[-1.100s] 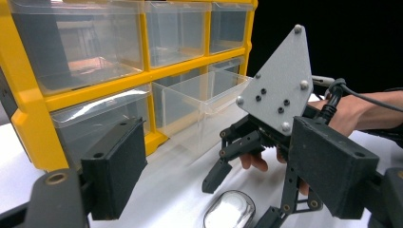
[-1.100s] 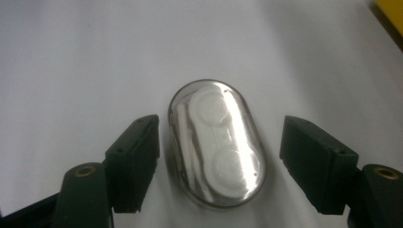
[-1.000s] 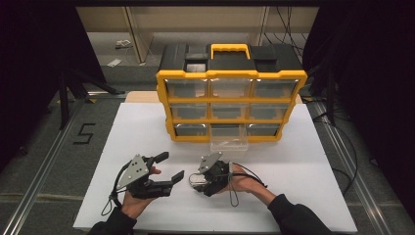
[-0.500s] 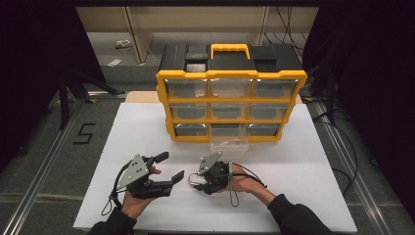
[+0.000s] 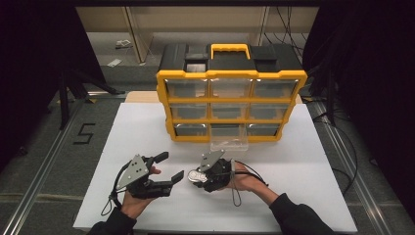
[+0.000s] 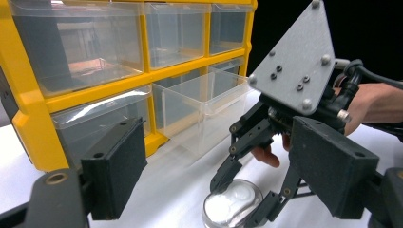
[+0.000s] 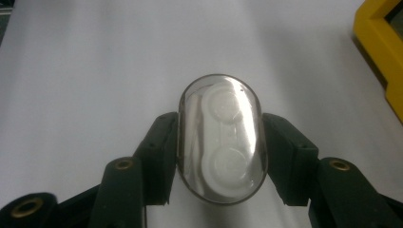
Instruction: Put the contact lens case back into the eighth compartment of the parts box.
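Observation:
A clear oval case [image 7: 221, 137] with white round parts inside sits between the jaws of my right gripper [image 7: 219, 156], which is shut on its two long sides. From above, the case [image 5: 194, 176] is low over the white tabletop, with the right gripper [image 5: 201, 176] pointing left. My left gripper [image 5: 169, 168] stands open just left of it, with nothing between its jaws. In the left gripper view the case [image 6: 233, 203] lies ahead of the open left gripper [image 6: 223, 175]. A clear drawer [image 5: 229, 145] is pulled out of the yellow organizer [image 5: 231, 100].
The yellow and black organizer has several clear drawers and stands at the back of the white table [image 5: 303, 166]. Bare table lies to the right and in front. Cables trail from both grippers. Dark floor and metal rails [image 5: 39, 176] flank the table.

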The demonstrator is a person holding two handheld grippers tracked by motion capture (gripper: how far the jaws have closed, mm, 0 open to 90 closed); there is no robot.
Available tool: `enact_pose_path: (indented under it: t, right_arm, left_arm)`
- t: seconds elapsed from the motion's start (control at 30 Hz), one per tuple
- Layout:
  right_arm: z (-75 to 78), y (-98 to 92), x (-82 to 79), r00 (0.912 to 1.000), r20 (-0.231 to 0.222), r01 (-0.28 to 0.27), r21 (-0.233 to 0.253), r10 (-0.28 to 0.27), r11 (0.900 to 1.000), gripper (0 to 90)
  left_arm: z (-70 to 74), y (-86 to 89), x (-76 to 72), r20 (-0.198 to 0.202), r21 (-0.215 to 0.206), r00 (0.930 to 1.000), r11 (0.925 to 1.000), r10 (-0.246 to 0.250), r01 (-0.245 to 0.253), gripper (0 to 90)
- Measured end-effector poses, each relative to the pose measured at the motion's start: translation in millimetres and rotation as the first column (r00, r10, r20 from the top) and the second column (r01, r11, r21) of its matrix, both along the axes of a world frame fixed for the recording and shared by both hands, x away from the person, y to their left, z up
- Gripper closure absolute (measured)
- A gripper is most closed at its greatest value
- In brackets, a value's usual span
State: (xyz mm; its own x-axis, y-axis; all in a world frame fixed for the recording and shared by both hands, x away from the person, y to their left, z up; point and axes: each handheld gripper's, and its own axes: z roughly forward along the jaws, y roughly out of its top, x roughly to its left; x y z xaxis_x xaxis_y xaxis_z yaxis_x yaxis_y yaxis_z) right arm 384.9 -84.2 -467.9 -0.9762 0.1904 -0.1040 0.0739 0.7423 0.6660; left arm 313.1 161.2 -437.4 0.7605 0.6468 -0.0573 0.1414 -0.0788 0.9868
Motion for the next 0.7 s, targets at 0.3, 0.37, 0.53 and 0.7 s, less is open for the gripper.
enact_pose_path:
  t: [0.3, 0.37, 0.53, 0.7]
  right_arm:
    - [19.5, -9.2, -2.3, 0.9989, 0.043, 0.019, 0.047, -0.021, 0.999, 49.5]
    - [26.3, -12.1, -3.8, 0.9982, 0.054, 0.021, 0.063, -0.024, 0.998, 49.5]
    - [39.3, -18.0, -5.7, 0.9962, 0.076, 0.035, 0.094, -0.042, 0.995, 49.5]
    - [47.0, -22.9, -4.9, 0.9947, 0.086, 0.048, 0.113, -0.058, 0.992, 49.5]
  left_arm:
    - [0.4, -0.1, -0.2, 0.003, -0.002, 1.0000, 1.0000, -0.001, 0.001, 19.7]
    - [0.4, -0.1, -0.3, 0.005, 0.000, 1.0000, 1.0000, -0.002, 0.002, 19.7]
    - [0.4, 0.0, -0.2, 0.005, -0.001, 1.0000, 1.0000, 0.000, 0.000, 19.7]
    - [0.6, -0.4, -0.5, 0.006, -0.002, 1.0000, 1.0000, -0.002, 0.002, 19.7]
